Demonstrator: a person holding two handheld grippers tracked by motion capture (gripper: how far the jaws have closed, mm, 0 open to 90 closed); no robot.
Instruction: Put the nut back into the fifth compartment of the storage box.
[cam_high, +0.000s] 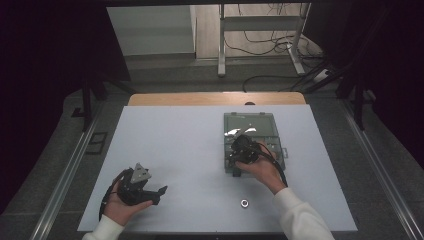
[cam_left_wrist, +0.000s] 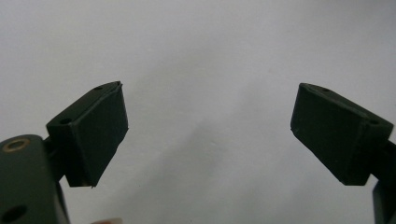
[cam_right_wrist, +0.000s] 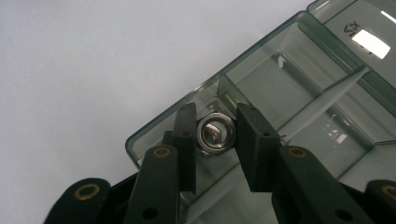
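My right gripper (cam_right_wrist: 214, 122) is shut on a silver metal nut (cam_right_wrist: 214, 135), held over the near corner compartment of a clear smoky plastic compartment box (cam_right_wrist: 261, 42). In the high view this right gripper (cam_high: 236, 167) hangs over the near left part of the box (cam_high: 270, 122). A second nut (cam_high: 244, 203) lies on the white table, nearer the person than the box. My left gripper (cam_high: 159, 195) rests low at the front left with its jaws wide apart. In its own view the left gripper (cam_left_wrist: 208, 123) has nothing between its black pads (cam_left_wrist: 100, 130), only bare white table.
The white table top (cam_high: 175, 150) has a wooden strip (cam_high: 215, 98) along its far edge. Beyond it stand a metal frame (cam_high: 260, 30) and loose cables on the floor. Dark curtains hang at both sides.
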